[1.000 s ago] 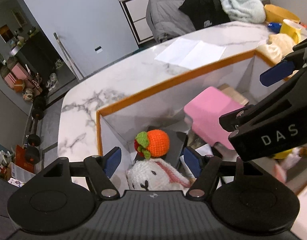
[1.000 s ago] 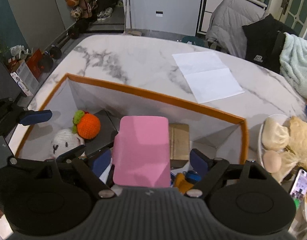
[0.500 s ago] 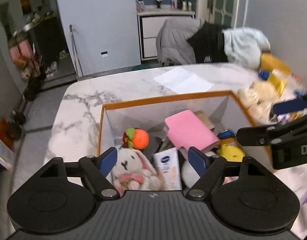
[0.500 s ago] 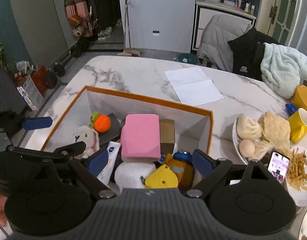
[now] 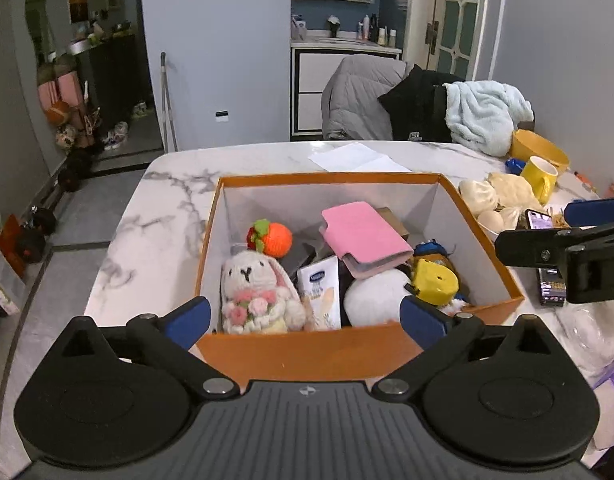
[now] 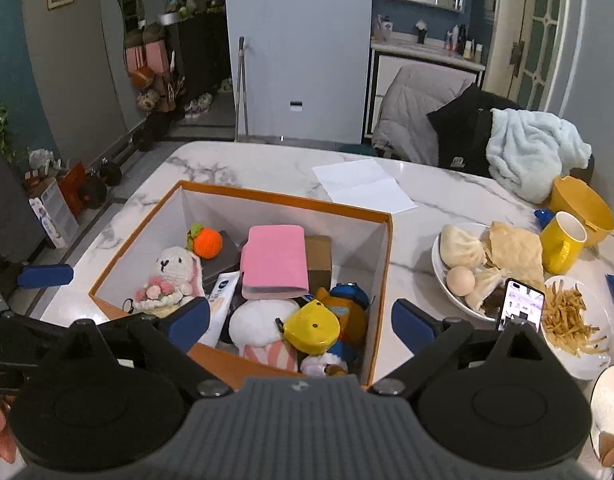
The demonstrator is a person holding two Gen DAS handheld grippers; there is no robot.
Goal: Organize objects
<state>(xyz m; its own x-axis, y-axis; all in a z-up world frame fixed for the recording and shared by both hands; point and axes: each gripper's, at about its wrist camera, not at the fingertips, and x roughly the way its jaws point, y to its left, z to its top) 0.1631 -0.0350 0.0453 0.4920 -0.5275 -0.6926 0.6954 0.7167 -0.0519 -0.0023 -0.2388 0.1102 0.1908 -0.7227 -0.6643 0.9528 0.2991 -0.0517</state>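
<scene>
Altogether one orange box [image 5: 307,354], one pink wallet [image 5: 365,240], one crocheted rabbit [image 5: 255,294]

— How is your light?

— Even and soft from overhead; the marble table [image 5: 167,216] ahead of your left claw shows only a mild sheen and no hard glare.

— Shadows?

— Soft ones inside the orange box [image 6: 381,240] beyond your right claw.

— Sharpness?

— Both views are crisp with no motion blur. Straight lines bow towards the rims, and the corners go black.

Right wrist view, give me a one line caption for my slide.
Right gripper, jaws opening and empty, above an orange cardboard box holding a pink wallet and white crocheted bunny.
</scene>
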